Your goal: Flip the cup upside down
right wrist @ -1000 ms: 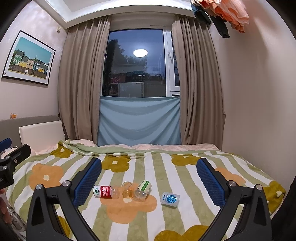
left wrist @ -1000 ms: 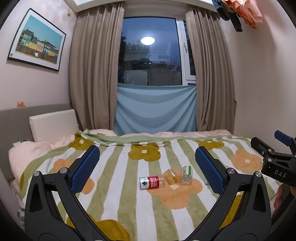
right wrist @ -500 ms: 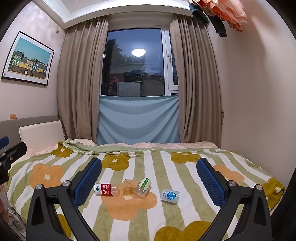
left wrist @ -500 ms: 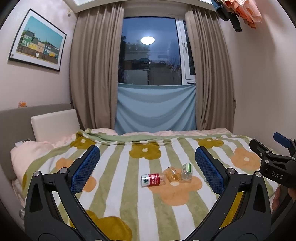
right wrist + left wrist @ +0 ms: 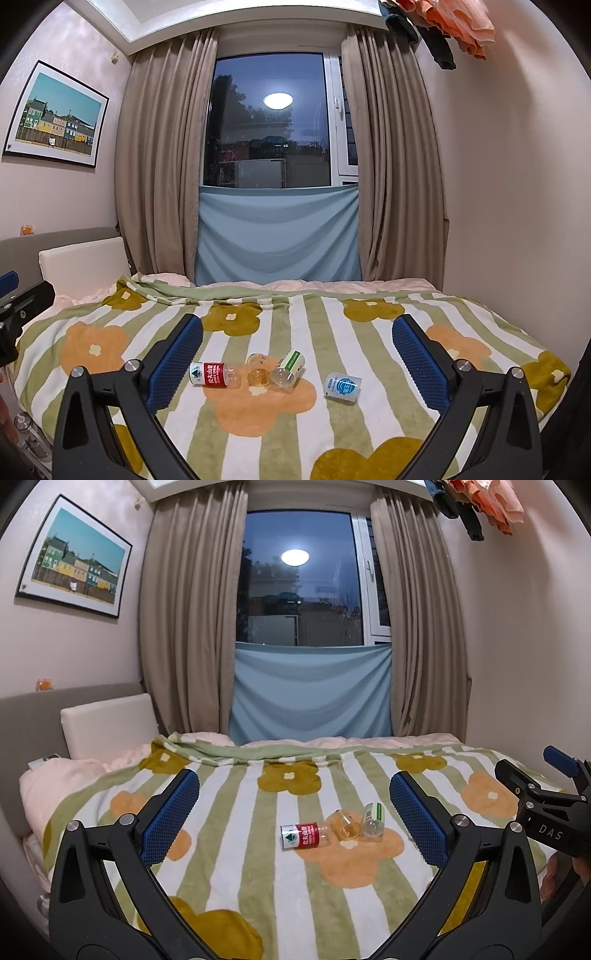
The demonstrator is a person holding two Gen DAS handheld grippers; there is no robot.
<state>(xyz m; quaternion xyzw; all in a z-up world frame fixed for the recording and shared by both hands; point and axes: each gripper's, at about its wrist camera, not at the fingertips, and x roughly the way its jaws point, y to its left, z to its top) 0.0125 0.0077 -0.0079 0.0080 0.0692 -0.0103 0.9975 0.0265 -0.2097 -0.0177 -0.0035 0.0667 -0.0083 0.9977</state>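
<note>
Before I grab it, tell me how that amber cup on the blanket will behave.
The amber cup lies on its side, so a nudge would probably roll it. It looks like thin clear plastic, likely light. The soft blanket may damp rolling.

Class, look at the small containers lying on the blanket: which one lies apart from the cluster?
The blue-labelled cup, alone to the right; the red-labelled bottle, amber cup and green-labelled cup cluster together.

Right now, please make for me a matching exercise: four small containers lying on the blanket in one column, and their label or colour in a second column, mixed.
Column one:
1. leftmost container
2. second from left
3. third from left
4. rightmost container

Column two:
A. green and white label
B. amber, no label
C. blue and white label
D. red label

Pairs: 1-D, 2-B, 3-A, 4-C
</note>
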